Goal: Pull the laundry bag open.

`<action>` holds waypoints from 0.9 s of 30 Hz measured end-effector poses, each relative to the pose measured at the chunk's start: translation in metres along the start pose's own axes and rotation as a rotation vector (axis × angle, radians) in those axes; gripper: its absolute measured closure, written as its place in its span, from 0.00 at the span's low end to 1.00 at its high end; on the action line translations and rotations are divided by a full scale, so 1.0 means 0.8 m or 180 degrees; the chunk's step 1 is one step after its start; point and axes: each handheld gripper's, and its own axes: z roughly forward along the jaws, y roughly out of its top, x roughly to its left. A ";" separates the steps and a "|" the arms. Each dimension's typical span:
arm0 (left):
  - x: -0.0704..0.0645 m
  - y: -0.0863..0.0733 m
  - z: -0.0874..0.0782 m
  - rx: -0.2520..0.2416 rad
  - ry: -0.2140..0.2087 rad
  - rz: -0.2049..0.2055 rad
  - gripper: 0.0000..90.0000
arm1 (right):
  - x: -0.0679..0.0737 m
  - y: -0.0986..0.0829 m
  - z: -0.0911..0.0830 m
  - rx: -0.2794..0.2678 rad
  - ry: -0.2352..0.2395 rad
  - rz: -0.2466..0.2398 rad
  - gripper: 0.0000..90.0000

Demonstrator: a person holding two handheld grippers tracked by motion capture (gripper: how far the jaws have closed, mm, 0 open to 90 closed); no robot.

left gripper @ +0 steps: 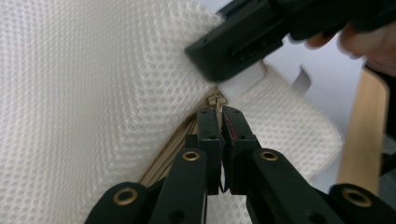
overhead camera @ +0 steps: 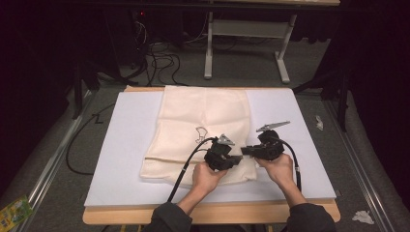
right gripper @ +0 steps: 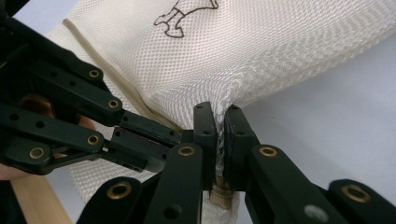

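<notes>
Two forearms enter from the bottom edge. The left gripper (overhead camera: 234, 158) and right gripper (overhead camera: 247, 151), fingers closed, each pinch the near right corner of one cream mesh laundry bag (overhead camera: 203, 130) lying on the white tabletop (overhead camera: 300, 159). The right gripper view shows a small printed animal figure (right gripper: 184, 16) and the zipper seam (right gripper: 112, 77).

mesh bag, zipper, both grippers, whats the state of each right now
mesh bag: lying flat on the white table cover, near right corner pinched up.
zipper: looks shut along the part in view; pull sits at the left gripper's jaw tips.
left gripper: shut on the zipper pull, it seems.
right gripper: shut on the mesh at the bag's corner, beside the left gripper.
</notes>
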 end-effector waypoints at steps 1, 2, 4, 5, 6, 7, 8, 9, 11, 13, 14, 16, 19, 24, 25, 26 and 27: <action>0.003 -0.003 -0.002 -0.0013 -0.0004 -0.0043 0.97 | -0.002 0.000 -0.002 -0.0023 -0.0004 0.0007 0.97; 0.006 -0.004 -0.004 -0.0063 -0.0042 -0.0078 0.97 | -0.003 0.000 -0.004 -0.0036 -0.0001 0.0026 0.97; 0.004 -0.002 -0.008 -0.0058 0.0003 -0.0026 0.97 | -0.004 -0.001 -0.006 -0.0038 0.0007 0.0022 0.97; 0.002 -0.001 -0.008 -0.0036 0.0028 0.0011 0.97 | -0.003 -0.001 -0.005 -0.0029 -0.0005 0.0002 0.97; 0.002 0.000 -0.008 -0.0035 0.0037 0.0019 0.97 | -0.002 0.000 -0.005 -0.0033 -0.0016 -0.0014 0.97; 0.003 0.000 -0.008 -0.0056 0.0026 -0.0002 0.97 | -0.001 0.000 -0.006 -0.0037 -0.0015 -0.0015 0.97; 0.004 0.000 -0.009 -0.0062 0.0022 -0.0009 0.97 | -0.001 0.001 -0.006 -0.0045 -0.0011 -0.0018 0.97; 0.003 -0.001 -0.009 -0.0065 0.0022 0.0001 0.97 | -0.001 0.000 -0.006 -0.0045 -0.0009 -0.0020 0.97; 0.003 -0.001 -0.010 -0.0077 0.0017 0.0009 0.97 | -0.002 0.000 -0.006 -0.0045 0.0002 -0.0013 0.97; 0.003 -0.001 -0.013 -0.0098 0.0028 0.0021 0.97 | -0.002 -0.001 -0.007 -0.0054 0.0009 -0.0002 0.97; 0.004 0.000 -0.014 -0.0104 0.0025 0.0023 0.97 | -0.002 -0.001 -0.008 -0.0065 -0.0002 -0.0009 0.97; 0.004 -0.001 -0.018 -0.0111 0.0058 0.0024 0.97 | -0.003 0.000 -0.009 -0.0085 -0.0015 -0.0012 0.97; 0.008 -0.002 -0.022 -0.0117 0.0076 0.0026 0.97 | -0.004 0.000 -0.010 -0.0103 -0.0028 -0.0022 0.97; 0.009 -0.003 -0.024 -0.0119 0.0085 0.0019 0.97 | 0.000 0.002 -0.008 -0.0099 -0.0063 -0.0068 0.97; 0.010 -0.003 -0.025 -0.0127 0.0068 0.0008 0.97 | 0.000 0.002 -0.007 -0.0100 -0.0067 -0.0072 0.97; 0.010 -0.003 -0.024 -0.0134 0.0058 -0.0009 0.97 | 0.000 0.002 -0.007 -0.0103 -0.0076 -0.0078 0.97; 0.011 -0.003 -0.024 -0.0130 0.0048 -0.0009 0.97 | 0.000 0.001 -0.007 -0.0104 -0.0079 -0.0085 0.97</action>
